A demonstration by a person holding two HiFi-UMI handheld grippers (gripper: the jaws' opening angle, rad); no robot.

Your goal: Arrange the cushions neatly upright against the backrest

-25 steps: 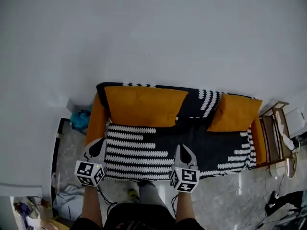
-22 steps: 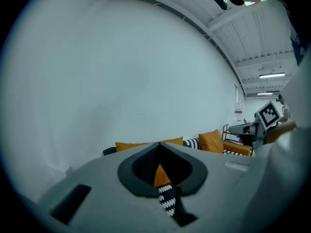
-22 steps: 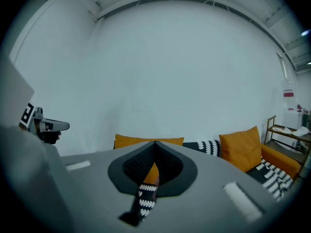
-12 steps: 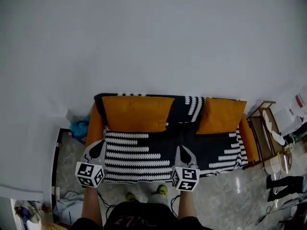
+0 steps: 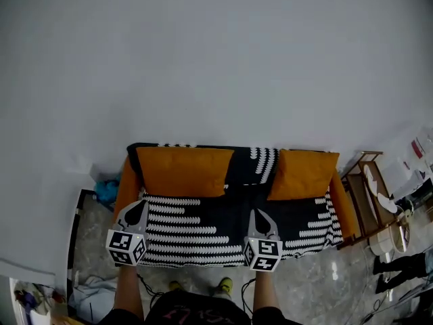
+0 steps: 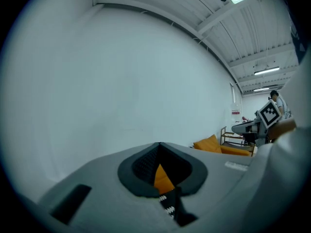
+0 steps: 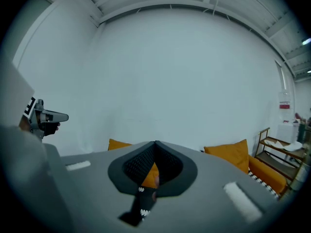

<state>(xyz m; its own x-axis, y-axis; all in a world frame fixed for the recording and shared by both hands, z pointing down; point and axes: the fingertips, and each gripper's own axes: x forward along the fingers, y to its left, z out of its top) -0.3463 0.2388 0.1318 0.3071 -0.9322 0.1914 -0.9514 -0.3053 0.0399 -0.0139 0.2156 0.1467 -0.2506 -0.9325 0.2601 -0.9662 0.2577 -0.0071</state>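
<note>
Left gripper [image 5: 134,207] and right gripper [image 5: 260,217]: jaws together, empty, near sofa [image 5: 203,230] front edge. Large orange cushion [image 5: 181,171] at left and small orange cushion [image 5: 302,175] at right, both against backrest [image 5: 252,157]. Risk: any further nudge could slump the small one forward.

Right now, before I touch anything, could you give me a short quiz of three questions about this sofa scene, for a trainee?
1. True or false: both the wide orange cushion and the small orange cushion stand against the sofa backrest.
2. Which cushion is nearer the wooden rack? A wide, B small.
3. Fill in: the left gripper and the right gripper are both ____.
Key: 1 true; 2 B; 3 shut.
</note>
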